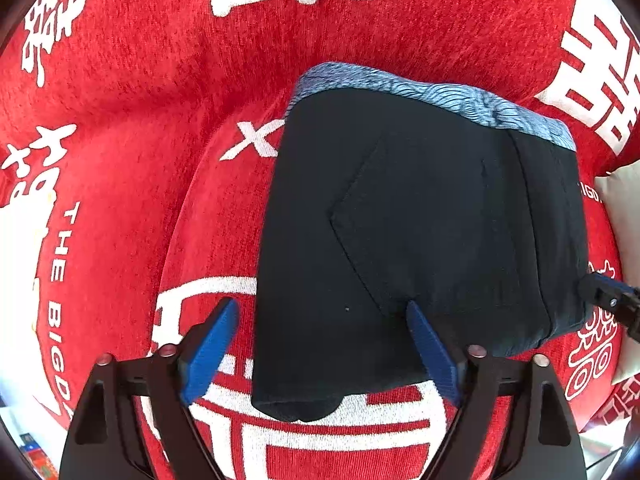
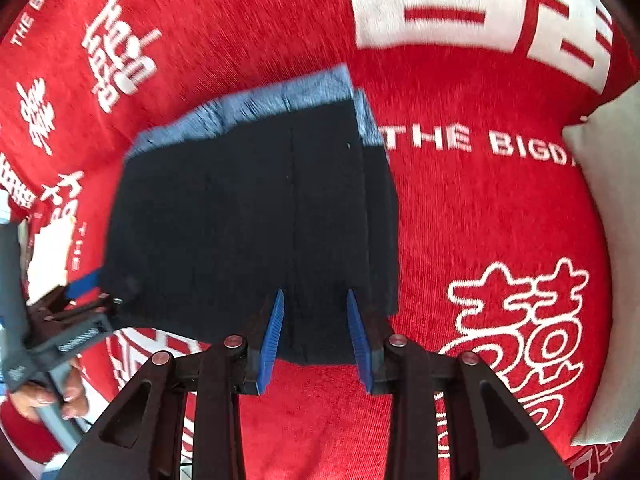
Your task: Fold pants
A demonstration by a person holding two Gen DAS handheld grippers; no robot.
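The dark navy pants (image 1: pixel 420 232) lie folded into a compact stack on the red cloth, with a light blue waistband (image 1: pixel 440 96) along the far edge. My left gripper (image 1: pixel 322 312) is open and empty, its blue fingers straddling the stack's near left corner. In the right wrist view the pants (image 2: pixel 248 220) lie ahead, and my right gripper (image 2: pixel 316 300) is open and empty over their near edge. The left gripper also shows in the right wrist view (image 2: pixel 86 284) at the stack's left corner. The right gripper's tip (image 1: pixel 604 292) shows at the right in the left wrist view.
A red cloth (image 2: pixel 480 220) with white characters and lettering covers the surface. A cream cushion (image 2: pixel 608 200) lies at the right edge. A hand (image 2: pixel 48 396) holds the left gripper's handle at the lower left.
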